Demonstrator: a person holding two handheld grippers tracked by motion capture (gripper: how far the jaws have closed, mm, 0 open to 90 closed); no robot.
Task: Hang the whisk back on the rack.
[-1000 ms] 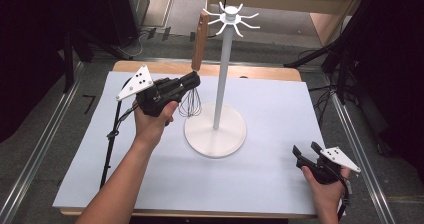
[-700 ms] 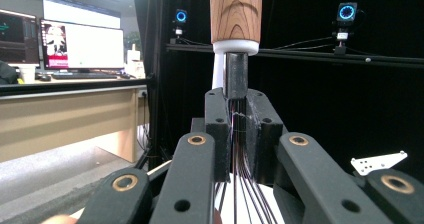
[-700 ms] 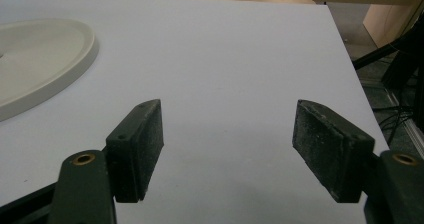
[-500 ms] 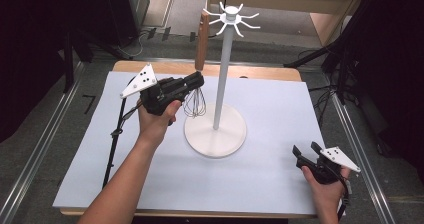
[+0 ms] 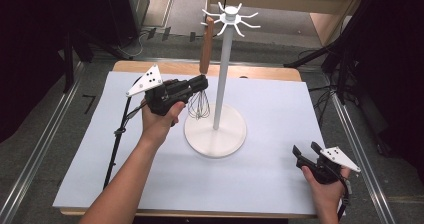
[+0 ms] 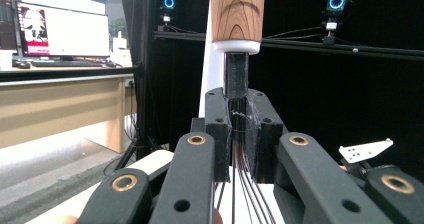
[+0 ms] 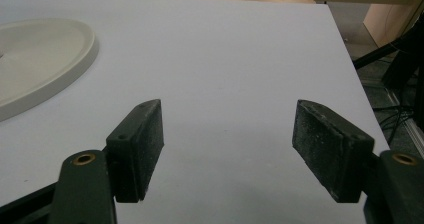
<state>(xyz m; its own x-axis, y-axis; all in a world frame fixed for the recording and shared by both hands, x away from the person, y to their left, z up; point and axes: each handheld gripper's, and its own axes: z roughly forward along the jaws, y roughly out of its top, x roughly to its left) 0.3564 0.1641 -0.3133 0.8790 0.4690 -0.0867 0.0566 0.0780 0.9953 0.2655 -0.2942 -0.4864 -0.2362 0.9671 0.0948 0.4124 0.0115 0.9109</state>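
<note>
The left gripper (image 5: 200,84) is held above the table, its jaws pressed together on the thin black wires of a whisk (image 5: 202,86) just under the dark collar at the foot of the wooden handle (image 5: 206,45). In the left gripper view the two black pads (image 6: 218,134) stand nearly closed with the wires running down between them, the collar and the wooden handle (image 6: 237,13) rising straight above the jaws. In the high view the whisk stands upright, its handle reaching up from the gripper to the white hooks (image 5: 231,18) at the top of a white stand (image 5: 223,79), while its wire loops hang below the jaws, over the near left part of the stand's round base (image 5: 216,133). Whether the handle's top is caught on a hook cannot be told. The stand's pole rises just to the right of the gripper. The person's left hand (image 5: 159,115) grips the tool from below and behind. The right gripper (image 5: 305,154) rests low near the table's near right corner, well apart from the stand, its jaws spread wide and holding nothing; in the right gripper view the white table sheet (image 7: 240,64) lies bare between its pads (image 7: 142,146), with the base's rim (image 7: 45,59) off to the left ahead of them.
</note>
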